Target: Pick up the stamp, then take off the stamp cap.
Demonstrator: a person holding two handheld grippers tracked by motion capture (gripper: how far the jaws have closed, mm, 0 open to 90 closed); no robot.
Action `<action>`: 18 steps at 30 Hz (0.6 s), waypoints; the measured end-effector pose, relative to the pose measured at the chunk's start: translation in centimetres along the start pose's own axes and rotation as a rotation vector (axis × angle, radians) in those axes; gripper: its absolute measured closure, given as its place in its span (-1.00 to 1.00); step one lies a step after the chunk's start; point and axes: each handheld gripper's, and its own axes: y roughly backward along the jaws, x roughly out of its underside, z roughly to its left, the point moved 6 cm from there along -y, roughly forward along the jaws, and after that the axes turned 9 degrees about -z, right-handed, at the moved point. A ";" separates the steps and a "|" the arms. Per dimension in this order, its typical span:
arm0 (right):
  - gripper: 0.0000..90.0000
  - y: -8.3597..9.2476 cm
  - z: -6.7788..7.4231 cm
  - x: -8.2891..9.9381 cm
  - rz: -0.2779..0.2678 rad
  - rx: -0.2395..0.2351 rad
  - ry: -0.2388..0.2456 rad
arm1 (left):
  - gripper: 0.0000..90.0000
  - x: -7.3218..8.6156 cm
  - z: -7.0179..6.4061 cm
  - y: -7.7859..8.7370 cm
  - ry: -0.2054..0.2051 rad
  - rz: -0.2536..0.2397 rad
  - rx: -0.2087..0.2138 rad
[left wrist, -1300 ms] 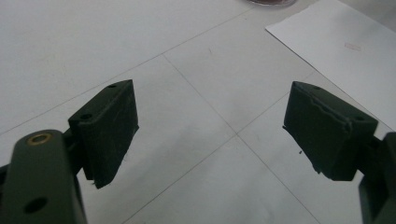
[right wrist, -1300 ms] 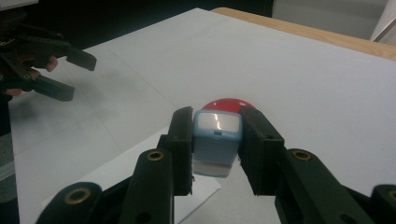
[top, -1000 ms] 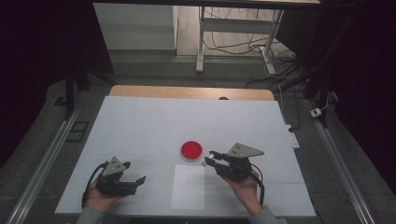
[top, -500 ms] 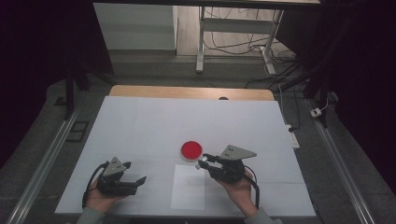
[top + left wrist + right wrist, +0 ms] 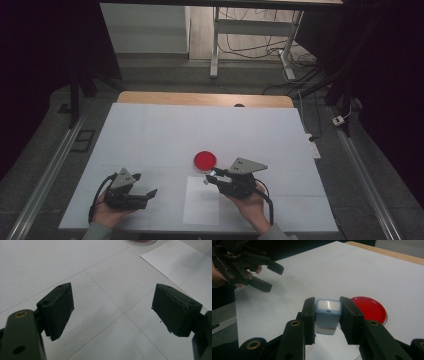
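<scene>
1. While clamped on the pale blue stamp-like block (image 5: 328, 315), right gripper (image 5: 210, 177) needs no tighter squeeze: jaws closed flat on both side faces, block upright between the pads, seemingly just off the table (image 5: 160, 125).
2. Block located at the near edge of the red dish (image 5: 205, 160), between it and the white paper sheet (image 5: 201, 202).
3. Best carried level, so that the lower face meets the surface squarely; a tilt would likely put one edge down first.
4. Lower straight down, press briefly, lift straight up; no sliding sideways.
5. Right hand low behind the gripper, palm under it, jaws pointing away from the person and slightly left toward the dish.
6. Left gripper (image 5: 147, 192) resting at the left front of the table, jaws spread wide with nothing between them, well apart from paper and dish; best left parked there.
</scene>
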 end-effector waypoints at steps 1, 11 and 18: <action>0.47 0.0 0.0 0.0 -0.001 0.000 0.000 | -0.60 0.0 0.0 0.0 -0.001 -0.001 0.000; 0.47 0.1 -0.1 -0.1 -0.007 0.005 -0.003 | -0.60 -0.2 0.0 0.1 -0.003 -0.011 -0.004; 0.47 0.1 -0.1 -0.2 -0.018 0.007 -0.006 | -0.60 -0.5 -0.3 0.1 -0.009 -0.026 -0.003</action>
